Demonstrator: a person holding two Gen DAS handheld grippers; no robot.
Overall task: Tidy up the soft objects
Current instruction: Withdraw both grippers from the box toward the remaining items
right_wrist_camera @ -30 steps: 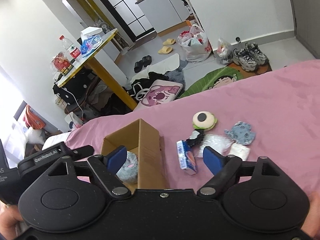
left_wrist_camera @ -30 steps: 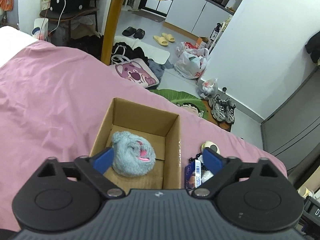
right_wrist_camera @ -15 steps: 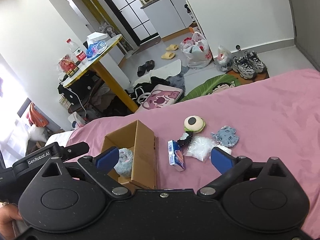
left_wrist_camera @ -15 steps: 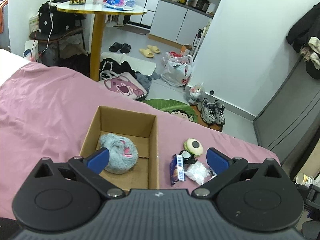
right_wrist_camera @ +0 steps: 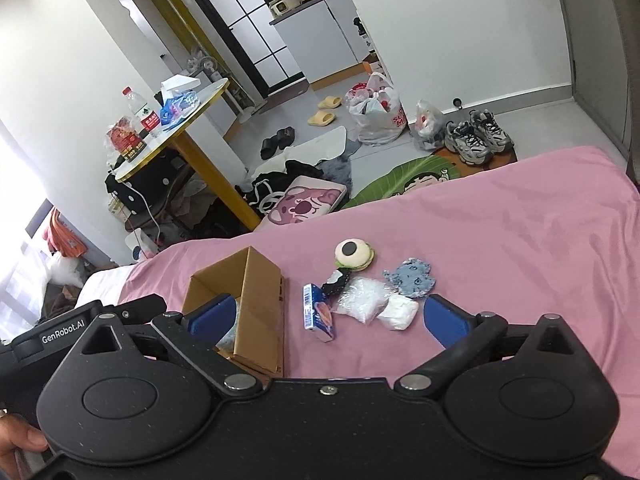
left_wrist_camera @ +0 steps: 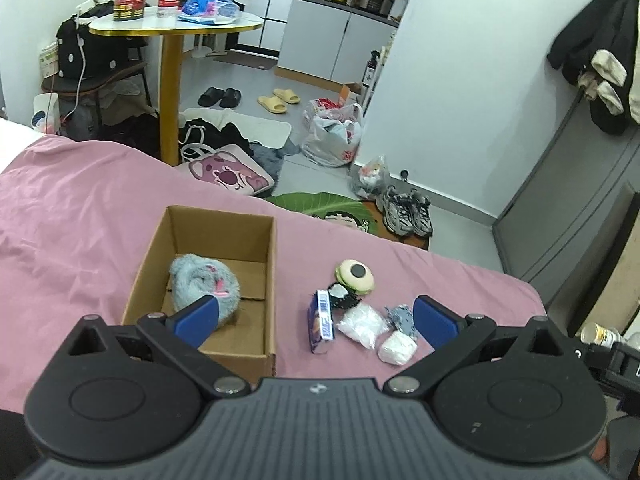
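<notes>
Pink bedding [left_wrist_camera: 80,216] carries everything. One grey plush [left_wrist_camera: 204,282] already lies in the cardboard box [left_wrist_camera: 268,272], ahead-left of both claws; five small items [left_wrist_camera: 356,308] wait between the wide-open, empty left claw [left_wrist_camera: 316,318] and right claw [right_wrist_camera: 326,318] fingers.

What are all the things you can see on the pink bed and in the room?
Brown cardboard box: one, on the pink bedsheet.
Fluffy grey plush toy: one, inside the box.
Round cream eyeball plush: one, right of the box.
Blue tissue packet: one, beside the box.
Clear plastic bag: one, in the pile.
Blue-grey fabric toy: one, in the pile.
White soft pad: one, nearest.
Yellow-legged round table: one, beyond the bed.
Grey sneakers: a pair, on the floor.
Left gripper: open.
Right gripper: open.
</notes>
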